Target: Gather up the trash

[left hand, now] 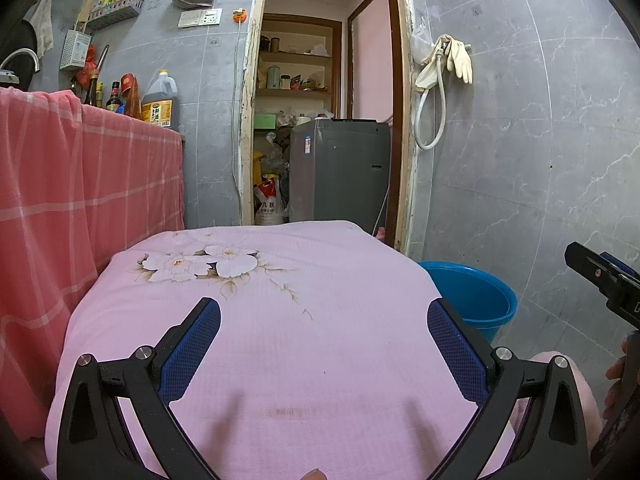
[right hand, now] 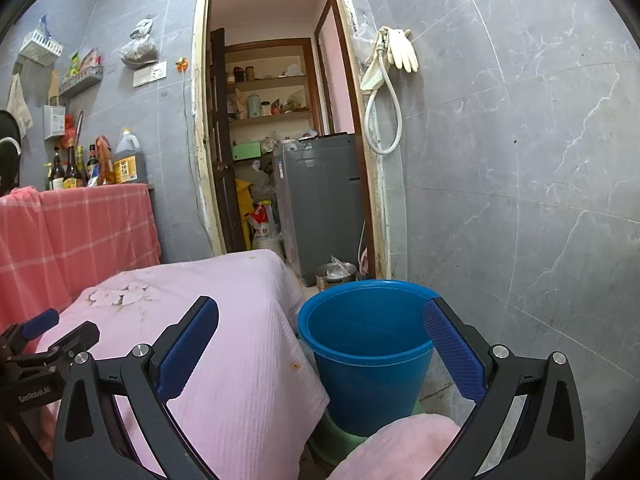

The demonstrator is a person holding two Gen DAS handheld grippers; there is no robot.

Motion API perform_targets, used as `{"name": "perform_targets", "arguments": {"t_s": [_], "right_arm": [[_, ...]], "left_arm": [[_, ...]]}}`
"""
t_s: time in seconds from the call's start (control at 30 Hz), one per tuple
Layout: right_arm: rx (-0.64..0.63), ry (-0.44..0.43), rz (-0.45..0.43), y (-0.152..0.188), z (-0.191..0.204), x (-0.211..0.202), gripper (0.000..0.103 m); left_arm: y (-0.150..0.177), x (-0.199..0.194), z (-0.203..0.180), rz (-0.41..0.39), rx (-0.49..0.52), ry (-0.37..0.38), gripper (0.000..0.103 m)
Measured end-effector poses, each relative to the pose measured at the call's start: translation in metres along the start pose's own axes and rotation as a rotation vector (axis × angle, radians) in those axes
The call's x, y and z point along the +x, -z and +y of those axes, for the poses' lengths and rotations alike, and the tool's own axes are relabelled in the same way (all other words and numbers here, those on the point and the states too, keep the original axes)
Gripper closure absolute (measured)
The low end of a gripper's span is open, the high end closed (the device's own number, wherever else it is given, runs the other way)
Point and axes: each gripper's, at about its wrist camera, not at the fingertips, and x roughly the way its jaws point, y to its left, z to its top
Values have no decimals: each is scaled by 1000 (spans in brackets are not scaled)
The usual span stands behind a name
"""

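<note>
Below the left gripper (left hand: 324, 316) we see a pink floral cloth (left hand: 260, 320); jaws spread wide, nothing between the pads. Ahead and right of it sits the blue bucket (left hand: 476, 300), just beside the cloth edge. We hold the right gripper (right hand: 320, 316) w/ jaws likewise wide apart, nothing held; bucket (right hand: 368, 344) directly ahead between its fingers, cloth to the left. No trash item can be made out on the cloth. Beyond both: doorway w/ grey washer (right hand: 320, 200).
</note>
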Motion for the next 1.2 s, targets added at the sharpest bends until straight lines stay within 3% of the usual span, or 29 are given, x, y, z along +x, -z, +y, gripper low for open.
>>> {"name": "perform_targets", "arguments": {"t_s": [1.2], "right_arm": [[2,0,-1,1,1,0,0]], "left_arm": [[2,1,5,6,-10,0,2]]}}
